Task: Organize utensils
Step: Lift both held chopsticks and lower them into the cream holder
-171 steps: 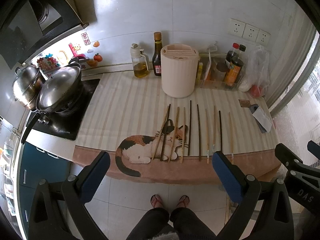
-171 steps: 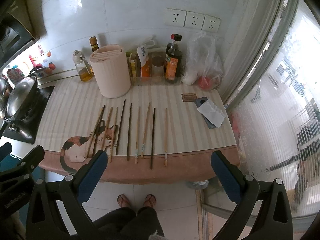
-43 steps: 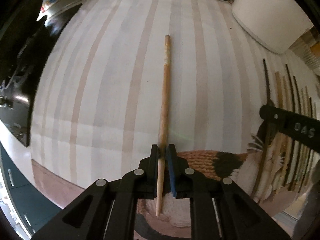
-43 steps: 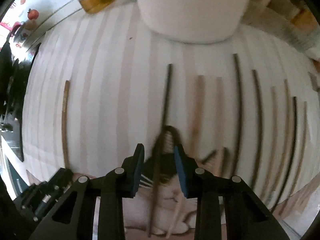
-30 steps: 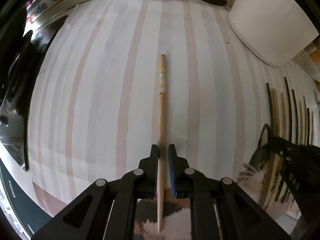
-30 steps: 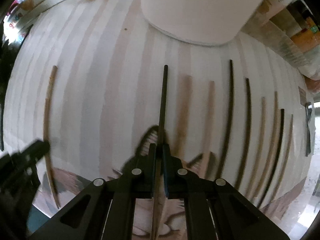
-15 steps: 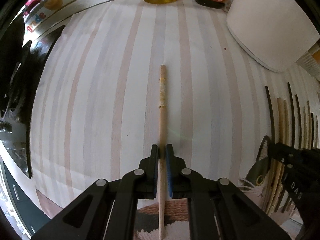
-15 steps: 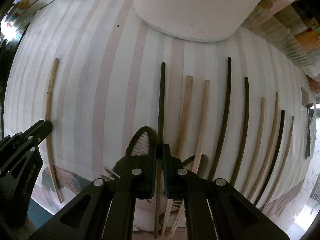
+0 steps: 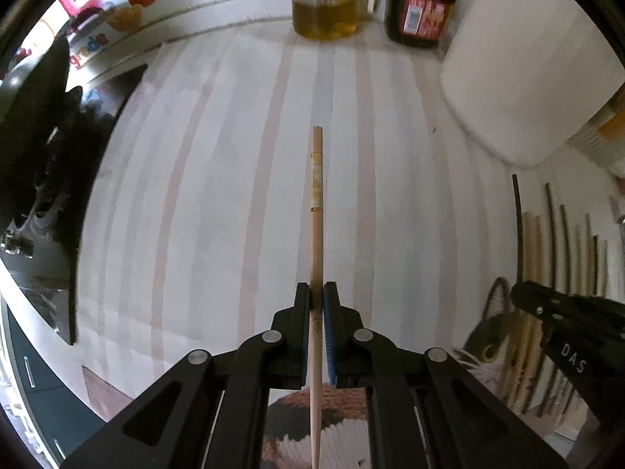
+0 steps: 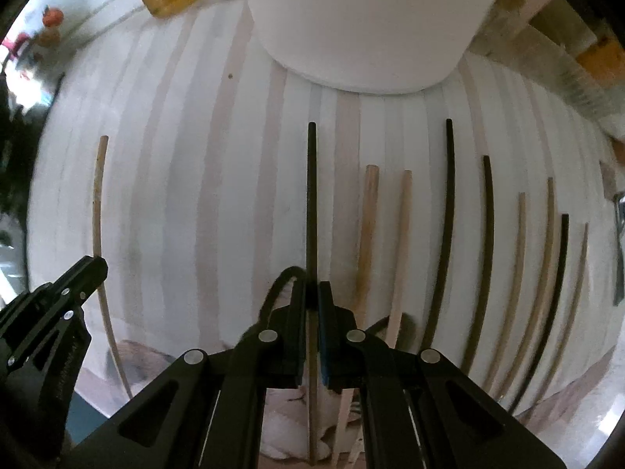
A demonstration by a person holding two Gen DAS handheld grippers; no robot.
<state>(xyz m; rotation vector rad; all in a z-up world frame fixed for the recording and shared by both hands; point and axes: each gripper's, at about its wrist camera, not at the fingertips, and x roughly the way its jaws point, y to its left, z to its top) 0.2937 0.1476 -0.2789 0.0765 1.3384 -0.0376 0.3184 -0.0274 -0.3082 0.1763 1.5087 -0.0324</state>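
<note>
Barely started, I have the left gripper (image 9: 316, 305) clamped on a pale chopstick (image 9: 316, 211), the right gripper (image 10: 311, 305) on a dark chopstick (image 10: 311, 195), and eight more (image 10: 449, 215) unsorted.

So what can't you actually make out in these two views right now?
- Left wrist: the dark bottle has its top cut off by the frame, its label blurred.
- Right wrist: the white holder has its top cut off; the dark chopstick is partly hidden inside the right tool.
</note>
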